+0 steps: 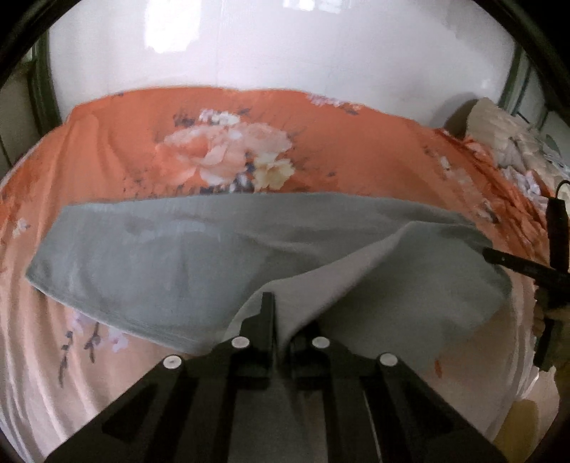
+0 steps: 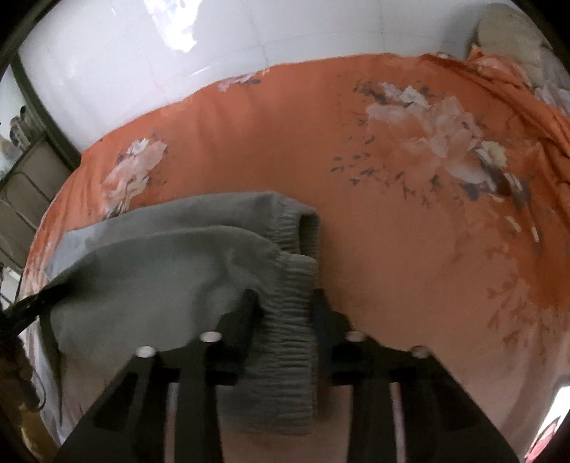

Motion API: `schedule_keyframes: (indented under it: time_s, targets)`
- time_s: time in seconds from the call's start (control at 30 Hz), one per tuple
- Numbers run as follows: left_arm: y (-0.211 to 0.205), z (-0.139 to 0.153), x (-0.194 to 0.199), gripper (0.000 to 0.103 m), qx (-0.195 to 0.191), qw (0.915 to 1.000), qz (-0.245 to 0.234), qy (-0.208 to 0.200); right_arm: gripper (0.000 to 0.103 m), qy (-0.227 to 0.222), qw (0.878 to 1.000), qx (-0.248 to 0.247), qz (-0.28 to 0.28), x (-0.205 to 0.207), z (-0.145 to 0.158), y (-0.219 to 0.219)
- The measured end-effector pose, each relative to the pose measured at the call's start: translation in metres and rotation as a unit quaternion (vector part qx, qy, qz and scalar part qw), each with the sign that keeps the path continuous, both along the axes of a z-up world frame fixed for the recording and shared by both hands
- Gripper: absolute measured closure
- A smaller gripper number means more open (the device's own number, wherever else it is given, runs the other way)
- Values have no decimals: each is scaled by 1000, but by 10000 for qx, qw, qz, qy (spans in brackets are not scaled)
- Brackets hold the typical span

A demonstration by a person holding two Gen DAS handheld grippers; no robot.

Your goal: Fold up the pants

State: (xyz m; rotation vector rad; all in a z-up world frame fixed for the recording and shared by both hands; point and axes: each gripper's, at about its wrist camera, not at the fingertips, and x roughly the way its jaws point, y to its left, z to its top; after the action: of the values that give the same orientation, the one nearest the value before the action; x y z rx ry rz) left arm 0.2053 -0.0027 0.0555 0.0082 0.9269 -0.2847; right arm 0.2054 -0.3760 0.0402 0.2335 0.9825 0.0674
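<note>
Grey pants [image 1: 160, 256] lie across an orange floral bedsheet [image 1: 107, 142]. My left gripper [image 1: 283, 320] is shut on a raised fold of the grey cloth, which drapes over its right finger. In the right wrist view the pants [image 2: 160, 263] end in a ribbed elastic waistband [image 2: 306, 220]. That band runs down between the fingers of my right gripper [image 2: 285, 302], which is shut on it. The right gripper's finger [image 1: 516, 263] shows at the right edge of the left wrist view, on the cloth's far end. The left gripper's tip [image 2: 39, 302] shows at the left edge of the right wrist view.
The bedsheet [image 2: 392, 249] spreads wide beyond the pants to the right. Past the bed's far edge is a glossy white tiled floor [image 1: 285, 46]. A beige pillow [image 2: 509, 32] sits at the far right corner. A cabinet [image 2: 21, 185] stands off the bed's left side.
</note>
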Motion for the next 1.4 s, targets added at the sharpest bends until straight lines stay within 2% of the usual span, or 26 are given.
schedule_keyframes:
  time_s: [0.1, 0.2, 0.33, 0.4, 0.57, 0.7, 0.8, 0.9, 0.93, 0.97, 1.03, 1.23, 1.4]
  targets:
    - [2, 22, -7, 99, -38, 9998, 16, -209, 79, -370, 9991, -195, -5, -11, 13, 5]
    - [4, 43, -4, 99, 91, 9991, 86, -413, 80, -698, 9971, -297, -27, -16, 31, 8]
    - [10, 53, 28, 99, 407, 9983, 198, -371, 79, -874, 9957, -300, -50, -3, 47, 6]
    - [14, 44, 52, 99, 498, 9984, 209, -153, 79, -817, 9961, -340, -66, 8, 44, 7]
    - [2, -2, 102, 99, 1061, 9939, 102, 288, 79, -532, 9968, -588, -108, 35, 17, 12]
    - [-3, -39, 115, 97, 1109, 9923, 80, 543, 79, -180, 9964, -804, -221, 44, -12, 14]
    - [1, -56, 116, 88, 1028, 9925, 141, 641, 79, -176, 9962, -800, -280, 44, -21, 14]
    - [8, -53, 113, 63, 911, 9939, 150, 608, 74, -207, 9951, -922, -277, 43, -25, 16]
    - [11, -50, 111, 48, 803, 9946, 139, 635, 72, -203, 9949, -947, -295, 43, -25, 17]
    - [15, -45, 108, 38, 665, 9956, 113, 655, 72, -201, 9947, -945, -359, 42, -23, 17]
    - [22, -35, 97, 30, 439, 9970, 9, 635, 72, -255, 9950, -848, -452, 40, -16, 16]
    - [28, -8, 58, 26, 576, 9973, -189, 421, 67, -582, 9933, -837, -548, 16, 17, 22]
    - [31, 6, 13, 26, 446, 9979, -232, 418, 66, -546, 9950, -811, -201, -6, 31, 44]
